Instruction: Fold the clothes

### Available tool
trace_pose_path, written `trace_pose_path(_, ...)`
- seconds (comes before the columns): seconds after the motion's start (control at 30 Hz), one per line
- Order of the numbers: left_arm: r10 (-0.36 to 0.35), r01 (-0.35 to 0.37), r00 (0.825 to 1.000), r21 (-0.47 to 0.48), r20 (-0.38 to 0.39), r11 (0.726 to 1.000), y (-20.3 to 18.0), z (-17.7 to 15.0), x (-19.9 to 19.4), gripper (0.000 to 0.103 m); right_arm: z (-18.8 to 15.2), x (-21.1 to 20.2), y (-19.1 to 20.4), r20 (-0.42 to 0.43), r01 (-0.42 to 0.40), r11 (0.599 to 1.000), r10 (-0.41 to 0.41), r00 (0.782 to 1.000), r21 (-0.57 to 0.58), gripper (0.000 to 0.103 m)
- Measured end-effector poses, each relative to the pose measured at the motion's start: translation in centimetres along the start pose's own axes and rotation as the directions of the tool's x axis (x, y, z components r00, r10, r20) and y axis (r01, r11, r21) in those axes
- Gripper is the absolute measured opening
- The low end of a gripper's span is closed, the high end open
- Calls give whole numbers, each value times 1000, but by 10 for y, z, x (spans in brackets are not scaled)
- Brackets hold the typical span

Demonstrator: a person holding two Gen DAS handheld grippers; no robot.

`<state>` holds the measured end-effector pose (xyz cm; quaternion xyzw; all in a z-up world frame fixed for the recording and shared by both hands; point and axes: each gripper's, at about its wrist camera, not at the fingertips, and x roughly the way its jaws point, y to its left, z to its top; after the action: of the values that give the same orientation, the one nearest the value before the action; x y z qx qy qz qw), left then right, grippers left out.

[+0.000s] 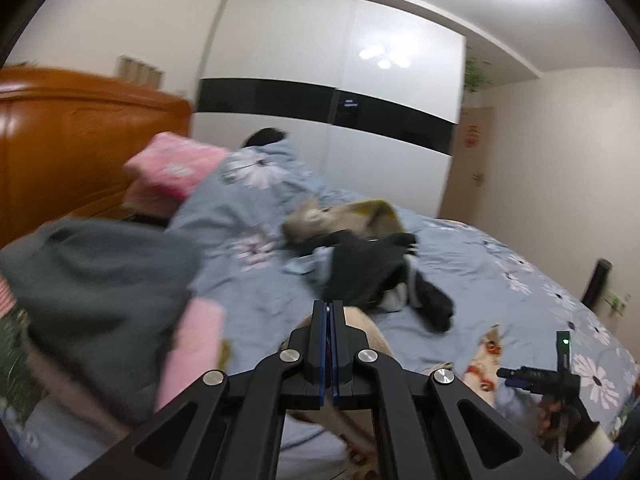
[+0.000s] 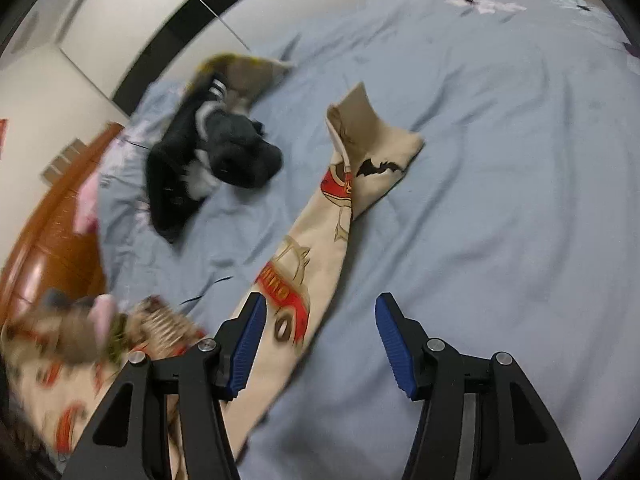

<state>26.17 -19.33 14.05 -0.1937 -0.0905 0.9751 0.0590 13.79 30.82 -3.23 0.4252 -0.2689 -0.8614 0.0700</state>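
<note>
A cream garment (image 2: pixel 320 216) printed with red cars lies stretched across the blue bed, its far end folded by a black bat print. My right gripper (image 2: pixel 320 304) hovers open just above its middle, left pad (image 2: pixel 248 344) over the cloth. In the left wrist view my left gripper (image 1: pixel 330 308) is shut, with the same cream garment (image 1: pixel 360 328) bunched at its tips and a sliver of cloth between the pads. The right gripper (image 1: pixel 506 376) shows there at lower right, held by a gloved hand (image 1: pixel 576 424).
A black garment heap (image 2: pixel 208 152) and a tan-yellow piece (image 2: pixel 248 72) lie further up the bed sheet (image 2: pixel 500 160). Blurred grey-green cloth (image 1: pixel 100 280) and pink cloth (image 1: pixel 196 360) pile at the left, near a pink pillow (image 1: pixel 176 168), wooden headboard (image 1: pixel 80 140) and white wardrobe (image 1: pixel 340 80).
</note>
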Motion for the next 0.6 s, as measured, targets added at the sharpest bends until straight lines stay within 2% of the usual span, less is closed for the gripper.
trace_pose_path(0.03,11,-11,1000,-10,-2,1000,6,-2,-2,2,3,7,-1,-5,15,1000,-15,1000,17,57)
trace_pose_path(0.07,19,-19,1000,-18,-4,1000,13,-3,-4,1,5,12,-1,-3,28,999,-28,1000,38,49)
trace_pose_path(0.1,22,-22,1000,-23,-4,999,18,-3,-5,1,8,15,-2,-1,26,998,-26,1000,62,32)
trace_pose_path(0.13,24,-25,1000,-26,-5,999,23,-2,-4,1,9,15,-1,1,2,996,-2,1000,85,22)
trace_pose_path(0.17,18,-18,1000,-34,-5,999,25,0,-2,1,10,15,-1,-1,-30,994,31,1000,104,4)
trace_pose_path(0.23,-16,15,1000,-50,-7,999,24,6,2,1,13,8,1,13,-85,988,84,996,127,1)
trace_pose_path(0.4,-108,108,993,-5,43,994,-11,33,11,1,35,-55,1,151,-134,988,120,981,83,1)
trace_pose_path(0.47,-150,149,985,25,80,989,-28,47,12,1,46,-97,-7,233,-108,992,90,968,64,1)
trace_pose_path(0.53,-177,174,978,34,109,984,-37,58,12,1,56,-144,-22,326,-65,996,41,945,64,1)
trace_pose_path(0.6,-196,192,972,38,131,981,-43,66,12,1,51,-160,-38,332,-12,997,-15,943,79,1)
